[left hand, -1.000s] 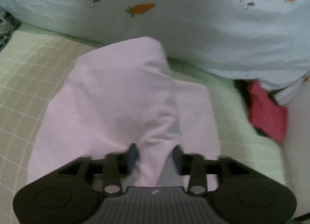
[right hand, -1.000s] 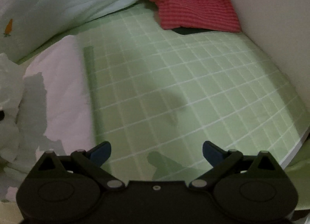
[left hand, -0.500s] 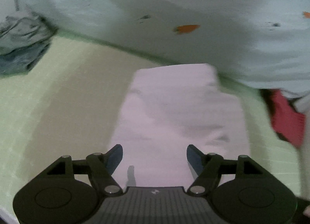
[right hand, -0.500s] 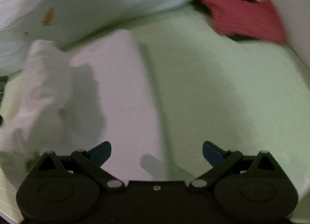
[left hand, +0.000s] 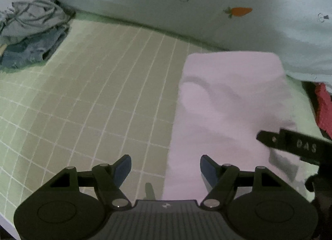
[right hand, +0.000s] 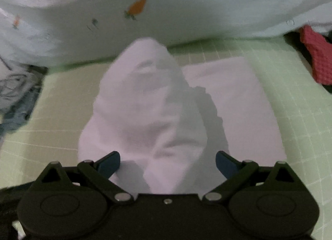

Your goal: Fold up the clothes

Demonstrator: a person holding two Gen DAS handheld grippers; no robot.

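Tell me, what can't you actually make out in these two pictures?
- Red garment: left wrist view, cut off by the right edge.
- White garment: right wrist view, its near end is hidden behind the right gripper.
- Grey and blue clothes: right wrist view, blurred and cut by the left edge.

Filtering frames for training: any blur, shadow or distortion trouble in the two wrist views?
Left wrist view: sharp, dim; fisheye bends the green checked bedsheet grid, corners vignetted. Right wrist view: motion-blurred, worst on the carrot-print duvet; a jagged shadow crosses the pale pink folded garment.
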